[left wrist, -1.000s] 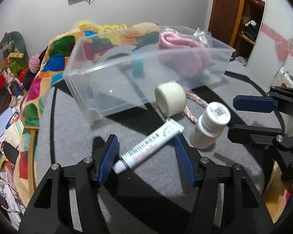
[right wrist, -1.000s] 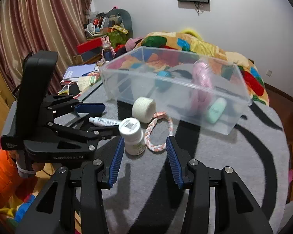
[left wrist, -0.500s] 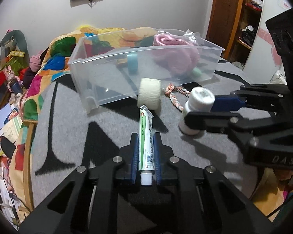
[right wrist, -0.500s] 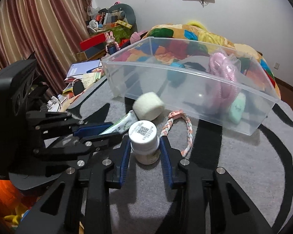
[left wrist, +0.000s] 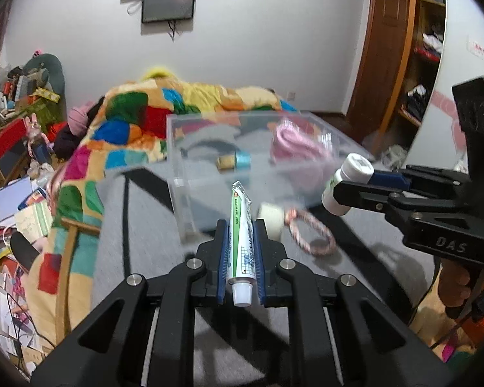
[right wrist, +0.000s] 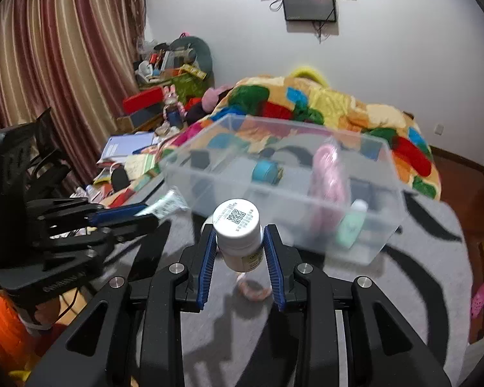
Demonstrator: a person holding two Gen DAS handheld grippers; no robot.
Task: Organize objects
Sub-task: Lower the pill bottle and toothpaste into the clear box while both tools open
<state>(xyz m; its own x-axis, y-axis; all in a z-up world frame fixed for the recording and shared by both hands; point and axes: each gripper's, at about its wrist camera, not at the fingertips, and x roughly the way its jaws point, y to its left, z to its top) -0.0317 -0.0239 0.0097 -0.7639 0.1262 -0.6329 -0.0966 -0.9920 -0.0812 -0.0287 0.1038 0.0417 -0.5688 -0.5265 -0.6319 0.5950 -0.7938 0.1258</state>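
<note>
My left gripper (left wrist: 240, 225) is shut on a white and green tube (left wrist: 240, 235), held cap toward me above the grey rug. My right gripper (right wrist: 240, 229) is shut on a white pill bottle (right wrist: 238, 235) with a QR code on its cap, lifted off the rug; the bottle also shows in the left wrist view (left wrist: 345, 187). The clear plastic bin (right wrist: 306, 206) stands just ahead of both grippers and holds a pink coil (right wrist: 327, 174), a blue tape roll (right wrist: 264, 171) and a pale green item (right wrist: 350, 227).
A cream tape roll (left wrist: 271, 221) and a braided pink rope (left wrist: 316, 235) lie on the rug (left wrist: 145, 219) in front of the bin. A colourful blanket (left wrist: 138, 122) lies behind it. Clutter of books and boxes (left wrist: 13, 193) fills the left side.
Both grippers closed on their objects and lifted them off the rug: the left took the tube, the right took the pill bottle. Both have risen toward the bin.
</note>
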